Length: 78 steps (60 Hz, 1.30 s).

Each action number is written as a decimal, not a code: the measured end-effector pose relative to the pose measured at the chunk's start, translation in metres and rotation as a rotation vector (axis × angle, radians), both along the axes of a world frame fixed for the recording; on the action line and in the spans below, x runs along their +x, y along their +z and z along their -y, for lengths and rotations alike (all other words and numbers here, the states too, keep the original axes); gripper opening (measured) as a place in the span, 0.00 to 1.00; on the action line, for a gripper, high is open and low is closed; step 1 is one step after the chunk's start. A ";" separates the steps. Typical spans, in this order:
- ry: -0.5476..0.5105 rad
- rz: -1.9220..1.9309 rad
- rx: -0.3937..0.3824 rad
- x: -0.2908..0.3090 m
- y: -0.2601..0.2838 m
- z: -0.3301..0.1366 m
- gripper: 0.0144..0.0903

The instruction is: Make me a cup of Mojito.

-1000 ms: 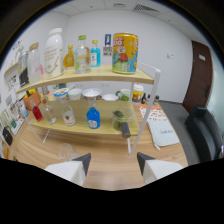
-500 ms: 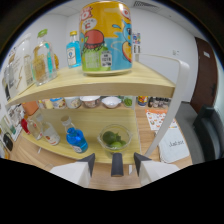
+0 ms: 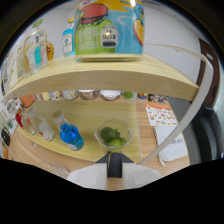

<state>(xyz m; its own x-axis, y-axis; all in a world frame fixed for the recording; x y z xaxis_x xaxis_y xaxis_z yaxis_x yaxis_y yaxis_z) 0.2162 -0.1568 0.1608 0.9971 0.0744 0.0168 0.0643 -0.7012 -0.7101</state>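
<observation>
gripper view: a two-tier wooden shelf (image 3: pixel 115 80) is seen close up, with the gripper (image 3: pixel 114 172) low in front of its lower tier. the two pale fingers (image 3: pixel 87 177) are held slightly apart, a narrow dark gap left between them, and nothing is pinched. just ahead of the fingertips, in line with that gap but not between them, a clear glass bowl (image 3: pixel 114 134) is set on the lower shelf board; green limes (image 3: pixel 111 136) are held inside it. the bowl is not touched by either finger.

just beside the bowl, to its left, a bottle of blue liquid (image 3: pixel 70 135) is stood, tilted in the wide-angle view, and further left more clear bottles (image 3: pixel 37 127) are ranged along the same board. behind them, at the back of the lower tier, a row of small bowls (image 3: pixel 92 94) is lined up — their contents cannot be made out.

on the upper tier, directly above the bowl of limes, a large colourful carton (image 3: pixel 107 27) is placed, with several bottles (image 3: pixel 42 50) to its left. to the right of the shelf, a printed sheet (image 3: pixel 160 114) and a white object (image 3: pixel 172 142) are laid on the table — well apart from the fingers.
</observation>
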 end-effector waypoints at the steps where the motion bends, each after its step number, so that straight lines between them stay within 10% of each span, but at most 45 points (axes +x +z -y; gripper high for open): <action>1: -0.002 0.000 -0.001 0.000 0.000 0.000 0.04; 23: -0.058 0.009 0.132 -0.013 0.050 0.032 0.02; 45: -0.081 -0.029 0.069 -0.076 -0.012 0.100 0.02; 78: 0.258 0.774 0.386 -0.086 0.024 0.064 0.02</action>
